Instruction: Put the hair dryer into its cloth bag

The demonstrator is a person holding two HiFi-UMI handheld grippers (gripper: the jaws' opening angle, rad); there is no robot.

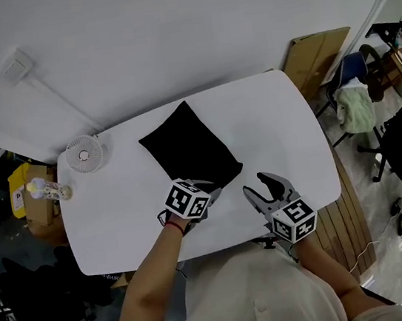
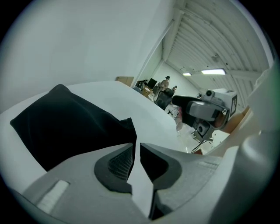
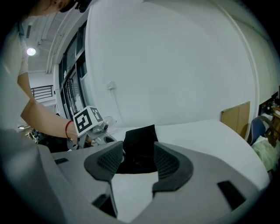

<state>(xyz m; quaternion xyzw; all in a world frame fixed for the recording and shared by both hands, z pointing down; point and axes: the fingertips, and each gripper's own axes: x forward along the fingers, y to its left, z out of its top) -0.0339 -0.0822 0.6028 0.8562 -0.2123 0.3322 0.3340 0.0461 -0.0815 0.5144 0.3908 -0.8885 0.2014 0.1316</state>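
Note:
A black cloth bag lies flat on the white table, its mouth end toward me. No hair dryer shows in any view. My left gripper points down at the bag's near corner. Its jaws stand a narrow slit apart, with only bare table in the gap and the cloth just beyond the tips. My right gripper hovers to the right of the bag, open, with nothing between its fingers. The bag sits past them. Each gripper sees the other: the right gripper, the left gripper.
A small white fan stands at the table's left end. A cardboard panel leans against the wall at the right, with office chairs beyond it. A slatted wooden surface lies by the table's near right corner.

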